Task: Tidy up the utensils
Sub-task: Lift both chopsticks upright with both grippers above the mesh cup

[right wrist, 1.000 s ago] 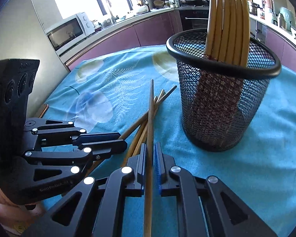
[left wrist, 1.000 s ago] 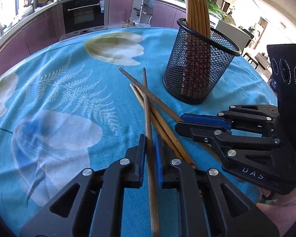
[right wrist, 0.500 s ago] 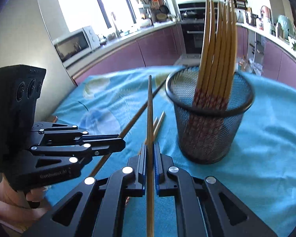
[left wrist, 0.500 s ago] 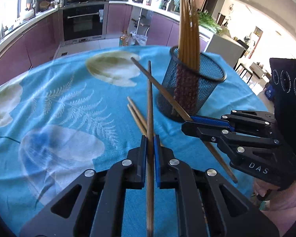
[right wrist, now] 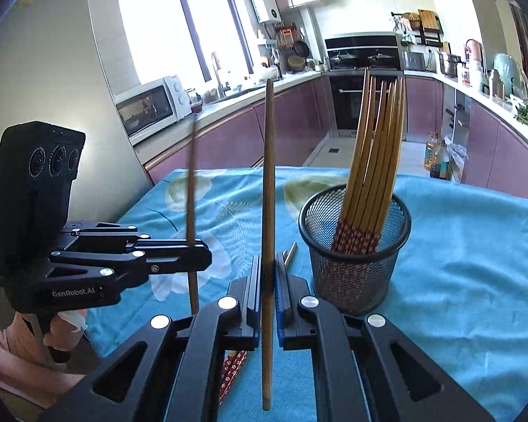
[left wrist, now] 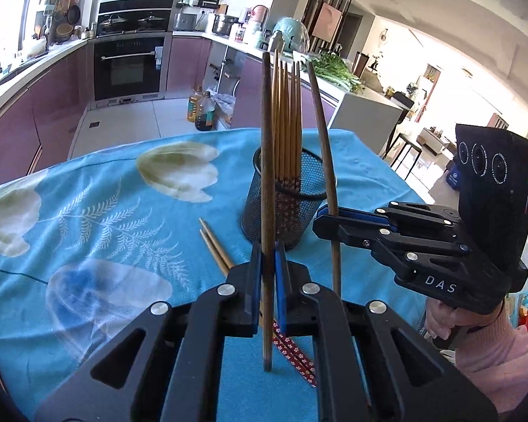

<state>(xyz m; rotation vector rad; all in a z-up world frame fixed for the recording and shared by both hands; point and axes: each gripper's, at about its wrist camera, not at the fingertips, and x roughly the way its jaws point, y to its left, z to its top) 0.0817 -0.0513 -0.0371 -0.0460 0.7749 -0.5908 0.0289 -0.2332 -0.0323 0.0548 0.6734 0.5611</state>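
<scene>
Both tools have lifted off the table since the earlier frames, each carrying one chopstick up from the loose pile. At the bottom of the left wrist view, the left tool (left wrist: 268,267) is pressed together on a dark chopstick (left wrist: 266,176) standing nearly upright — likely so it can drop tip-first. Just beyond, two patterned chopsticks (left wrist: 225,263) lie on the blue table (left wrist: 88,211). At centre right, the right tool (left wrist: 325,219) pinches its own chopstick (left wrist: 325,161), also upright. Further back stands the mesh holder (left wrist: 285,207), already holding a bundle of chopsticks (left wrist: 287,112) — probably where both are headed.
</scene>
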